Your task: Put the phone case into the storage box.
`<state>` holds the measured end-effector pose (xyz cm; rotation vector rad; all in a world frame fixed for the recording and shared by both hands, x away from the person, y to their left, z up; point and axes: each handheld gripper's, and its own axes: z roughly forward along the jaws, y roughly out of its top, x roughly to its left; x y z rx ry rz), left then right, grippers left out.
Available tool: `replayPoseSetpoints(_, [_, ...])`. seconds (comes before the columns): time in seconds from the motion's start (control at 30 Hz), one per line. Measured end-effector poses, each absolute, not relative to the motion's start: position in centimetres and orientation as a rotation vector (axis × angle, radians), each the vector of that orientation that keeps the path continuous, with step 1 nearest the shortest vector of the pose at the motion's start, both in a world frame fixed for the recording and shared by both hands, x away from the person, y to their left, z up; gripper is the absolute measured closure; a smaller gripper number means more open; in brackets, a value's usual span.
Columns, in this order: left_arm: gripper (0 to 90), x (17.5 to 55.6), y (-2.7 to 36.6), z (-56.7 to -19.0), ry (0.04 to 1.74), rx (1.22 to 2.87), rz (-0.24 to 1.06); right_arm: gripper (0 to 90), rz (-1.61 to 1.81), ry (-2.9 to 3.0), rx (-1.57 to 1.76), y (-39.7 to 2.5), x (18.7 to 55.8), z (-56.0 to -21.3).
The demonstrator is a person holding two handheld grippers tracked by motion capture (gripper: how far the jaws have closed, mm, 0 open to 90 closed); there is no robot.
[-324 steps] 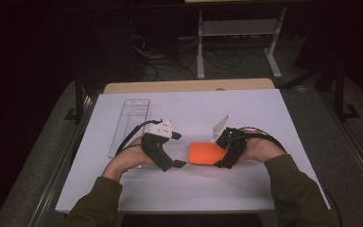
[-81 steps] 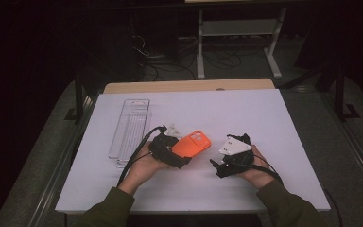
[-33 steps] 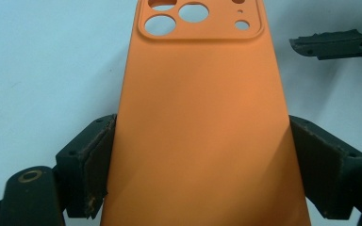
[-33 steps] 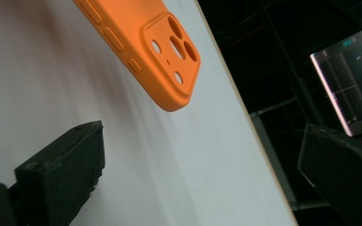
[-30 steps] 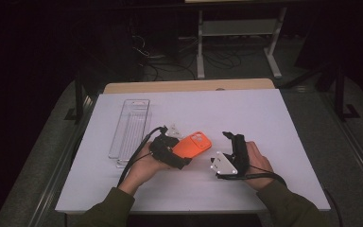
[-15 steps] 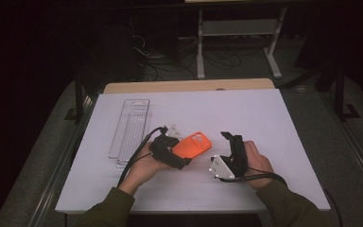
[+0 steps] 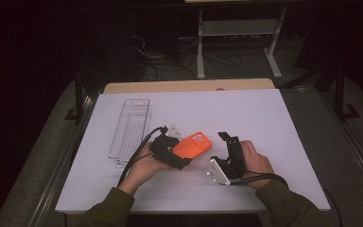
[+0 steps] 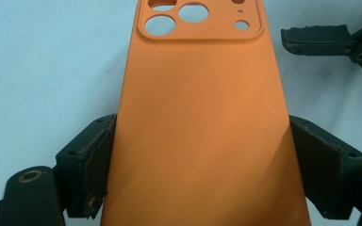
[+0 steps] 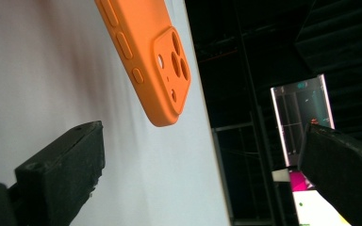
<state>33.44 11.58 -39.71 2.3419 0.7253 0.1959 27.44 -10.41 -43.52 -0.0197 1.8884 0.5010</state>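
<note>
- The big white table (image 7: 274,123) has lots of bare room at the back and on the right, so there is space to move. Its front edge is close to the person's arms.
- A clear tray (image 7: 130,125) lies on the left, just beside the left hand. I think it is best to keep away from it.
- The orange phone case (image 7: 192,145) is near the middle, held up off the table with its camera holes pointing away.
- The left gripper (image 8: 202,165) squeezes the case's two long sides with its fingers.
- The right gripper (image 7: 230,152) has its fingers wide apart, holding nothing, near the case's free end. I think it should come in slowly and straight.
</note>
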Motion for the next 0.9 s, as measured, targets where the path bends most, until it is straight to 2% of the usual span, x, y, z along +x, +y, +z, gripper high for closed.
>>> replayPoseSetpoints(0.9, [16.1, 32.9, 11.0, -38.6, 0.649, 2.353, 0.173, 0.9, 0.469, 1.818, -0.165, -8.9, 26.8, -43.6])
